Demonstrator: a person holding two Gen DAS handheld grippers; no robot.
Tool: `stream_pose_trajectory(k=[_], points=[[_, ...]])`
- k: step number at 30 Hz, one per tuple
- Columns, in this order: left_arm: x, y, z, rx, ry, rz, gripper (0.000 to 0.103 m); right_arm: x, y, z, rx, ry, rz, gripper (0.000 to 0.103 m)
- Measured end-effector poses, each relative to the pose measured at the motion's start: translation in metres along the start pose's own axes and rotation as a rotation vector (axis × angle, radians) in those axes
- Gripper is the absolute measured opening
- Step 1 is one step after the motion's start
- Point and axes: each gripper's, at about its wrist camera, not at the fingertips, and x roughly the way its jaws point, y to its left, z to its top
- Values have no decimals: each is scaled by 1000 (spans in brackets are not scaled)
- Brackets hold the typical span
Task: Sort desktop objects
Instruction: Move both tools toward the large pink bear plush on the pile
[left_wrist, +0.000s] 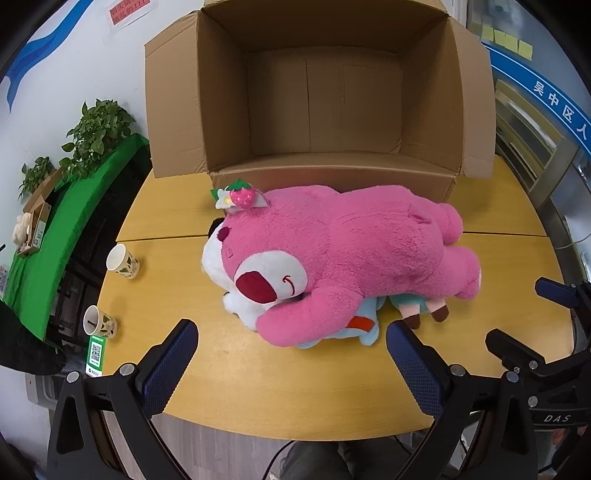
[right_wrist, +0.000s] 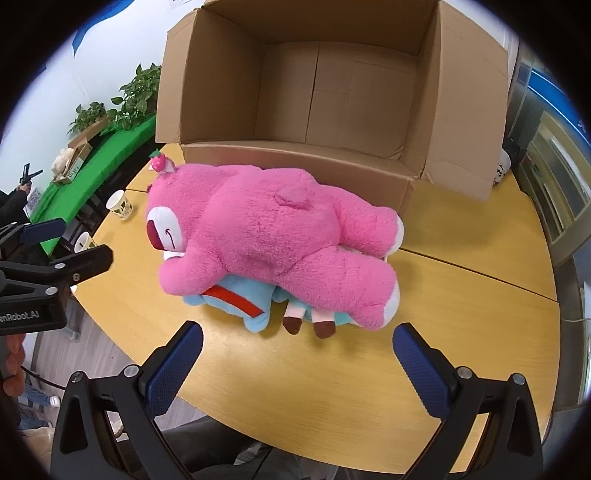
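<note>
both tongs spread wide and empty, pink bear flat on the desk in front of an open box.

from my left tongs (left_wrist: 291, 354) the pink plush bear (left_wrist: 351, 251) lies at 12 o'clock, long axis running 9 to 3, head toward 9. my right tongs (right_wrist: 297, 363) see it at 12 too, feet end nearer them, head end nearer the left. it's stacked on a blue plush (right_wrist: 236, 299) and a small doll (right_wrist: 310, 317), legs poking out. cardboard box (left_wrist: 321, 107) sits past the bear at 12, flaps open, nothing visible inside. two paper cups (left_wrist: 123, 260) at 9-10 by the desk (left_wrist: 277, 391) edge.
</note>
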Motion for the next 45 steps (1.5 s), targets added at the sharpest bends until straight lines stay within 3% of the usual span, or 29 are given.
stream_pose_trajectory(k=[13,24,35,45], points=[[15,25,8,41,4,-61,103,6,14,10,13,39,-63,103],[34,73,15,82,-31,-142,103,4,69,21,40,53,-153,103],[37,123,10,50,-38,-249,103,-4,99,17,125,94,-165,103],[24,134,5,101,-61,-243,103,-19,106,9,154,48,-118,103]])
